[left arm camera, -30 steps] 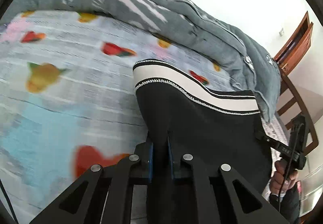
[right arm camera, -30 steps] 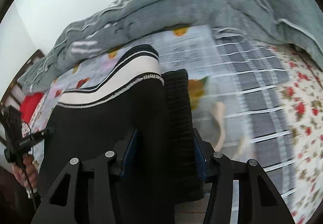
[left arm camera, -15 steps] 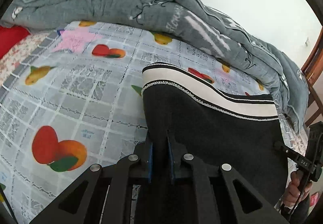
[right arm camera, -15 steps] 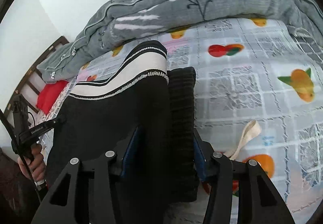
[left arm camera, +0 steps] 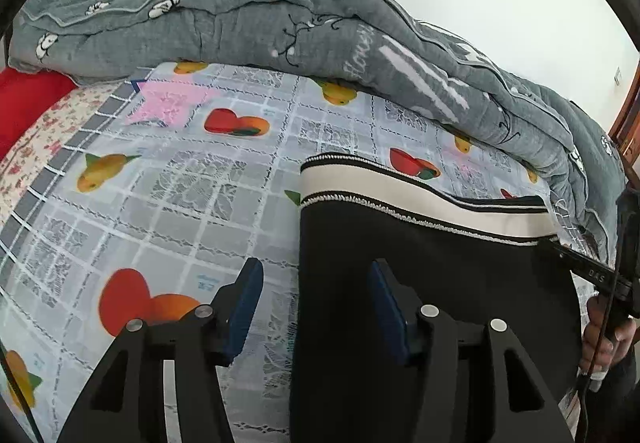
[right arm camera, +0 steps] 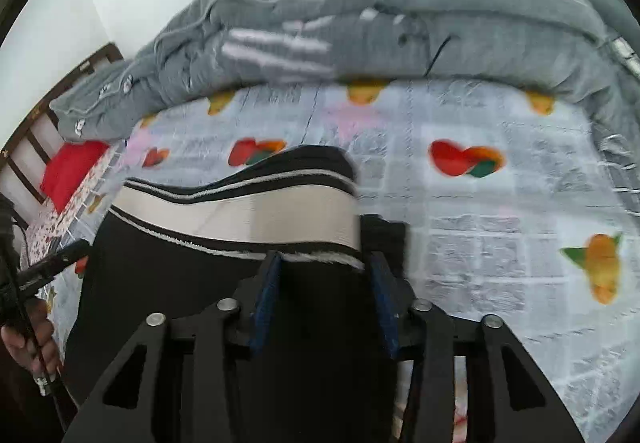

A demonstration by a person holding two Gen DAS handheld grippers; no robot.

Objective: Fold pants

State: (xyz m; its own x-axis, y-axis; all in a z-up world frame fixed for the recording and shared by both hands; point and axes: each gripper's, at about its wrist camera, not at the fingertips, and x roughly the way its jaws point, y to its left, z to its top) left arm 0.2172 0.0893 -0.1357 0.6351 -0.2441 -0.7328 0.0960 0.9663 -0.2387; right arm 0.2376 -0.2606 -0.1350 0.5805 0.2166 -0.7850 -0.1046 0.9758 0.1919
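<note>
Black pants (left arm camera: 440, 243) with a white, black-edged waistband (left arm camera: 400, 187) lie flat on the fruit-print sheet (left arm camera: 180, 183). My left gripper (left arm camera: 316, 303) is opening. The pants' left edge runs between its blue pads (left arm camera: 248, 291), which stand well apart and do not press on it. In the right wrist view the pants (right arm camera: 200, 263) fill the gap of my right gripper (right arm camera: 324, 295). Its jaws are closing on the black fabric just below the waistband (right arm camera: 240, 211). Each view shows the other hand (left arm camera: 604, 331) (right arm camera: 28, 335) on its handle at the edge.
A rumpled grey quilt (left arm camera: 280, 15) lies along the far side of the bed. A red pillow (left arm camera: 28, 95) and a floral sheet (left arm camera: 40, 147) are at the left. A wooden headboard (right arm camera: 40, 123) stands beyond the pillow, and brown wooden furniture (left arm camera: 628, 131) at the right.
The left gripper's pads, earlier clamped on the pants' edge, have spread and let it go. The right gripper has moved along the pants up to the waistband, and its pads stand slightly closer.
</note>
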